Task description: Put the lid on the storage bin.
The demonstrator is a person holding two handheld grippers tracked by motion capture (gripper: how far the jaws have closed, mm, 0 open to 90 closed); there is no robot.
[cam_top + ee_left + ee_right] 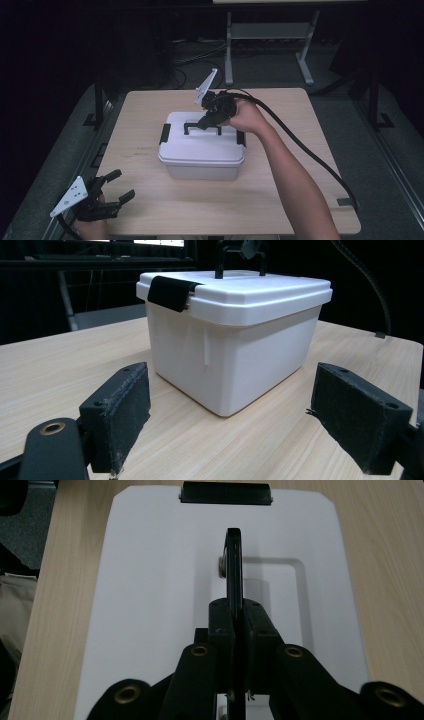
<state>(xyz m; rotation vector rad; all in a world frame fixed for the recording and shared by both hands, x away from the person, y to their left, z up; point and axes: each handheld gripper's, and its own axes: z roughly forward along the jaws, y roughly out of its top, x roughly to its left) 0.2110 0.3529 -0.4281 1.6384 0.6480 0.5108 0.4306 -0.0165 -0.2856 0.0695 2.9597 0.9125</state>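
One white storage box (202,150) is sitting near the middle of the wooden surface (300,165), lid closed by two black side latches (171,292). Its single black carry handle (233,565) is standing upright on the lid, and the right gripper (209,120) is reaching down with its fingers clamped together on that handle. The left gripper (116,189) is resting at the surface's near left corner, well apart from the box, fingers (120,415) spread wide and holding nothing.

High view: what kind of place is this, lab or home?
Most likely a lab or recording bay. A lone light wooden table stands in a dark room, cables run over the floor behind it, and a metal-legged bench stands beyond. On the table sits one white lidded box.
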